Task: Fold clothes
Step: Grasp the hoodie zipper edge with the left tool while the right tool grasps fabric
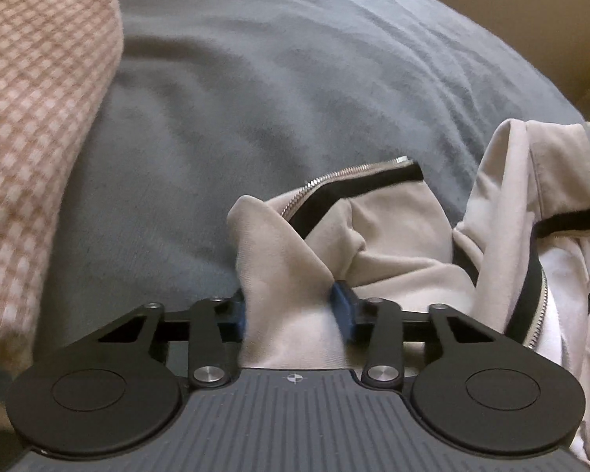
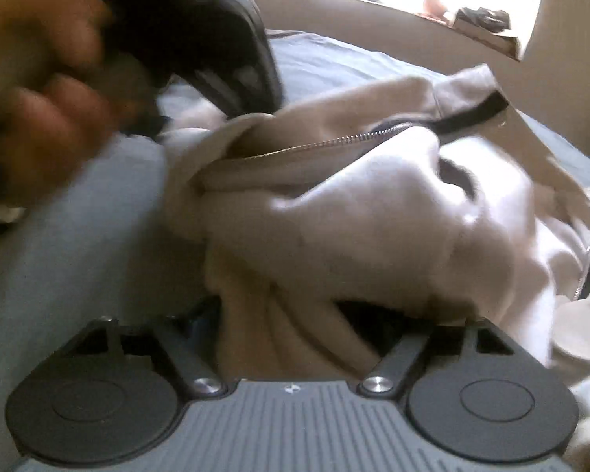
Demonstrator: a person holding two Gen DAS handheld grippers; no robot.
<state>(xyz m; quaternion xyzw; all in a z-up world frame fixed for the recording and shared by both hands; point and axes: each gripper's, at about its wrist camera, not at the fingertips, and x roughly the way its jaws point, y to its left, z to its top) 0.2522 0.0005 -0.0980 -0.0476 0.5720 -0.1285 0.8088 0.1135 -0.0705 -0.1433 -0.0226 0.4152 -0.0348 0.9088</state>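
The left gripper (image 1: 291, 306) was clenched on a fold of the beige jacket (image 1: 393, 236), its blue fingers (image 1: 344, 303) pinching the cloth at lower centre of the left wrist view. The jacket (black trim, a silver zipper (image 1: 334, 181)) lay crumpled on the grey-blue bedspread (image 1: 255, 78), right of centre. A pink checked cloth (image 1: 31, 118) filled the upper left. In the blurred right wrist view, the right gripper (image 2: 295, 314) held a bunch of the jacket (image 2: 373, 228); a hand (image 2: 39, 98) showed at upper left.
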